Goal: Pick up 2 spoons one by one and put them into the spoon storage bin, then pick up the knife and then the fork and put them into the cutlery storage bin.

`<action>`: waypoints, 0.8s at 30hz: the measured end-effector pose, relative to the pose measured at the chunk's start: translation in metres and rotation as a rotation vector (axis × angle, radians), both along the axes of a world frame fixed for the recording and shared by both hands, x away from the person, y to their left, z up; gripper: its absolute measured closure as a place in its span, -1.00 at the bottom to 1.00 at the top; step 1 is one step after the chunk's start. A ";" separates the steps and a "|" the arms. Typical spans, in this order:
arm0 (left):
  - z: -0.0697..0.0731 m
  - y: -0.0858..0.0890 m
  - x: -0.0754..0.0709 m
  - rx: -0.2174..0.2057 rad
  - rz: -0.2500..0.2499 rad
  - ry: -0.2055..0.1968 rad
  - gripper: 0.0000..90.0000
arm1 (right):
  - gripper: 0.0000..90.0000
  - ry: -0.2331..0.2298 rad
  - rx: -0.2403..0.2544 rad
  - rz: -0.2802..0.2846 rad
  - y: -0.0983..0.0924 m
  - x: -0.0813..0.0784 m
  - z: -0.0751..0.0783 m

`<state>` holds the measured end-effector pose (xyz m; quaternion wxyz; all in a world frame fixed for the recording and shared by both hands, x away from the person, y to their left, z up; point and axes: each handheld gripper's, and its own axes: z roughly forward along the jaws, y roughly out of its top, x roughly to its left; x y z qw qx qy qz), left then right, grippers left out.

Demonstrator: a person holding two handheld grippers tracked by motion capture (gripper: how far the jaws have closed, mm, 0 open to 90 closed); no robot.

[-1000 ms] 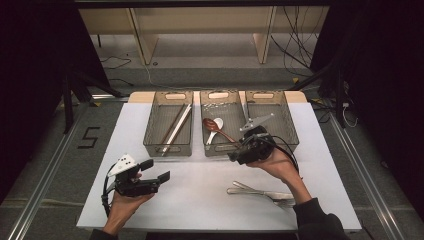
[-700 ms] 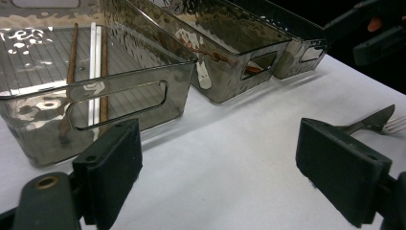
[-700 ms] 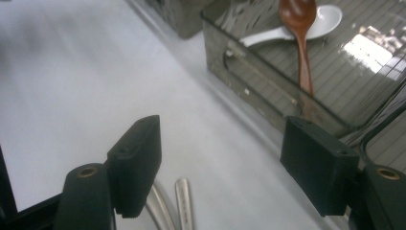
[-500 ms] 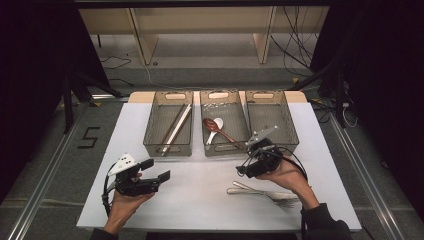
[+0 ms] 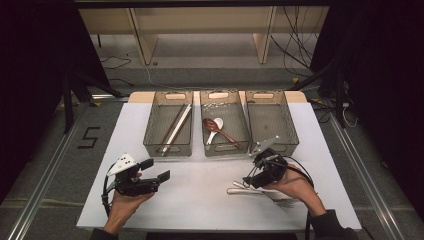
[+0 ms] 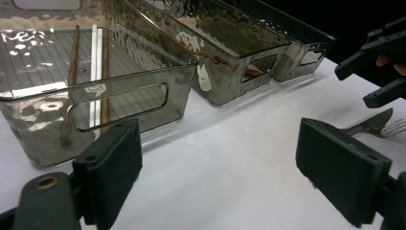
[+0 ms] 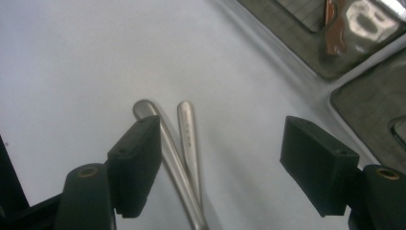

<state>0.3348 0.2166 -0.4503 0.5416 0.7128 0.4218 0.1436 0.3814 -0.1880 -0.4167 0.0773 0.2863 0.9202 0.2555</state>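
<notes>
Hovering with jaws spread over two steel cutlery handles (image 7: 184, 143) lying on the white worktop (image 5: 200, 200) near the middle bin (image 5: 224, 150), the right tongs (image 5: 250, 181) grip nothing, while the left tongs (image 5: 155, 170) also gape empty.

The two handles (image 7: 184, 143) at the lower centre look like smooth brushed metal with a soft sheen. The table (image 7: 72, 62) is matt white, and the bins (image 6: 143, 96) at upper left are glossy, dimpled, smoky clear plastic.

White table (image 5: 200, 200) on a grey floor (image 5: 60, 165), marked "5" (image 5: 89, 137) at left. Wooden shelf legs (image 5: 145, 40) at far side, black cables (image 5: 295, 45) trailing far right. Dark surroundings left and right, light falls on the table.
</notes>
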 end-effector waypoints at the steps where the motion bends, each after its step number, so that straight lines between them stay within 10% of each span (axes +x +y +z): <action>1: 0.000 0.000 0.000 0.001 0.000 -0.001 -0.65 | -0.31 0.011 -0.002 -0.003 -0.001 -0.001 -0.001; 24: 0.001 0.000 -0.001 -0.006 -0.006 -0.011 -0.65 | -0.37 0.052 -0.073 0.007 -0.015 -0.016 -0.015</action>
